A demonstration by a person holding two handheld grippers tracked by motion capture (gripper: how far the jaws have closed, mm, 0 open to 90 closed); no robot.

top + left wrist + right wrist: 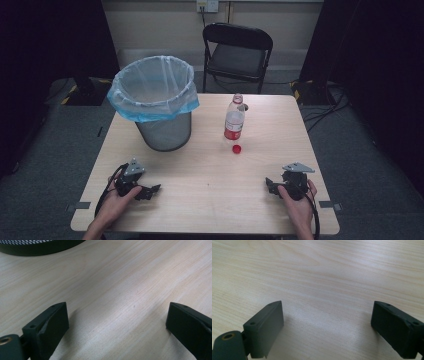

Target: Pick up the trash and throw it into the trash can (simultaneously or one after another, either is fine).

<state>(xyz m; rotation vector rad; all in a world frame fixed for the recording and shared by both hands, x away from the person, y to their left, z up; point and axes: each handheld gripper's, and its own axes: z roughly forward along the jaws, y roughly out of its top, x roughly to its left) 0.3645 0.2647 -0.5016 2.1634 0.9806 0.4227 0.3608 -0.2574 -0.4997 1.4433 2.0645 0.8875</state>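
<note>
Bin (37, 247) cropped at frame top

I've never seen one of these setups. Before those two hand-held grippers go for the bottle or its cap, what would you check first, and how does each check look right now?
1. Left hand-held gripper open with nothing between its jaws: ok.
2. Right hand-held gripper open with nothing between its jaws: ok.
3. Plastic bottle standing upright on the table: ok.
4. Red cap off the bottle, lying on the table in front of it: ok.
5. Mesh wastebasket lined with a bag, upright: ok.
6. Liquid left in the bottle: cannot tell.
</note>
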